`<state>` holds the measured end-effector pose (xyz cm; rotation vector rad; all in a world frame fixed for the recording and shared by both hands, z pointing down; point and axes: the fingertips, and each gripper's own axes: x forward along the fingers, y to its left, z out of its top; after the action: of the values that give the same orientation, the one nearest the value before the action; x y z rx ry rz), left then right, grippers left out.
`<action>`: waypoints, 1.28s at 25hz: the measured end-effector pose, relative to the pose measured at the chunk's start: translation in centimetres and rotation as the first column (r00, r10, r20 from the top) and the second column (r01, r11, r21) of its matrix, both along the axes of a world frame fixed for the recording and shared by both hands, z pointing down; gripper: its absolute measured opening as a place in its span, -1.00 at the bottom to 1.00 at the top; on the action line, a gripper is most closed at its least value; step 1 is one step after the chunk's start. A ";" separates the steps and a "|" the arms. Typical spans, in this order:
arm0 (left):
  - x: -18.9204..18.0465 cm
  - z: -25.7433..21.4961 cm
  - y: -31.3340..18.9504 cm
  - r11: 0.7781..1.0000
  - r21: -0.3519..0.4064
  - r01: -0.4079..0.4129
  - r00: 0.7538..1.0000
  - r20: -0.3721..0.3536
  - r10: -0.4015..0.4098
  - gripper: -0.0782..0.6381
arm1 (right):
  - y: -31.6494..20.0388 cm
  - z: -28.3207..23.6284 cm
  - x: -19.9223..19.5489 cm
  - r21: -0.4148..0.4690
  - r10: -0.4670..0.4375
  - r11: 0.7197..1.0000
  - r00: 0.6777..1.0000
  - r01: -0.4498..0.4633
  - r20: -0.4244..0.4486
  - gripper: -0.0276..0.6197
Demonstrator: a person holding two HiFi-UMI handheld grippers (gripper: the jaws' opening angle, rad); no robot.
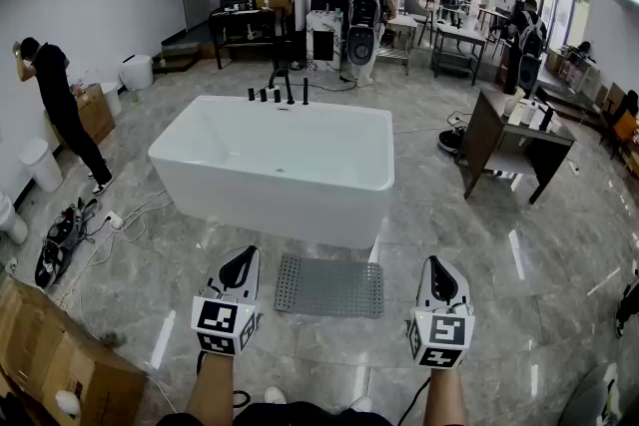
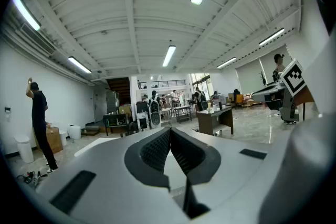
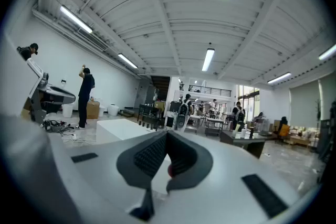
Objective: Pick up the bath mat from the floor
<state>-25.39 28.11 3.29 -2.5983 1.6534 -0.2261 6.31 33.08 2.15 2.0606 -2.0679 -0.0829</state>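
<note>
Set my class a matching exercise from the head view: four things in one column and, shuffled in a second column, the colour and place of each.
Column 1
1. bath mat
2. bathtub
3. cardboard box
4. desk

Column 2
a. white, centre of the picture
b. brown, lower left corner
c. dark, to the right of the tub
d. grey, lying flat just in front of the tub

Pairs: 1-d, 2-a, 3-b, 4-c

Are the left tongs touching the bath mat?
Apart. The head view shows a strip of bare floor between the left tongs and the bath mat. The left gripper view shows them shut on nothing, facing out across the room.
</note>
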 end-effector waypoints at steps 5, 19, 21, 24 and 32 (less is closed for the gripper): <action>0.6 0.5 0.0 1.000 -0.017 -0.004 1.000 0.016 0.005 -0.76 | -0.1 0.0 0.3 -0.002 -0.005 1.000 1.000 0.005 -0.004 -0.85; 3.3 0.7 0.7 0.999 -0.028 0.017 1.000 0.016 -0.016 -0.76 | 0.6 0.1 3.1 0.034 -0.021 0.999 1.000 0.021 -0.008 -0.85; 4.4 0.7 1.0 0.999 -0.028 0.029 0.999 0.026 -0.029 -0.76 | 0.7 0.5 4.4 0.030 -0.029 0.999 1.000 0.029 0.004 -0.85; 6.5 0.7 1.5 0.999 -0.028 0.045 0.998 0.035 -0.044 -0.76 | 0.9 1.1 6.6 0.023 -0.044 0.999 0.999 0.044 0.016 -0.85; 10.5 1.8 2.4 0.995 -0.042 0.087 0.994 0.069 -0.084 -0.76 | 0.7 2.3 11.0 0.007 -0.080 0.997 0.996 0.080 0.032 -0.85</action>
<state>-14.86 30.51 5.06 -2.5234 1.7591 -0.3548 17.32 33.73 4.46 1.9951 -2.1719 -0.0697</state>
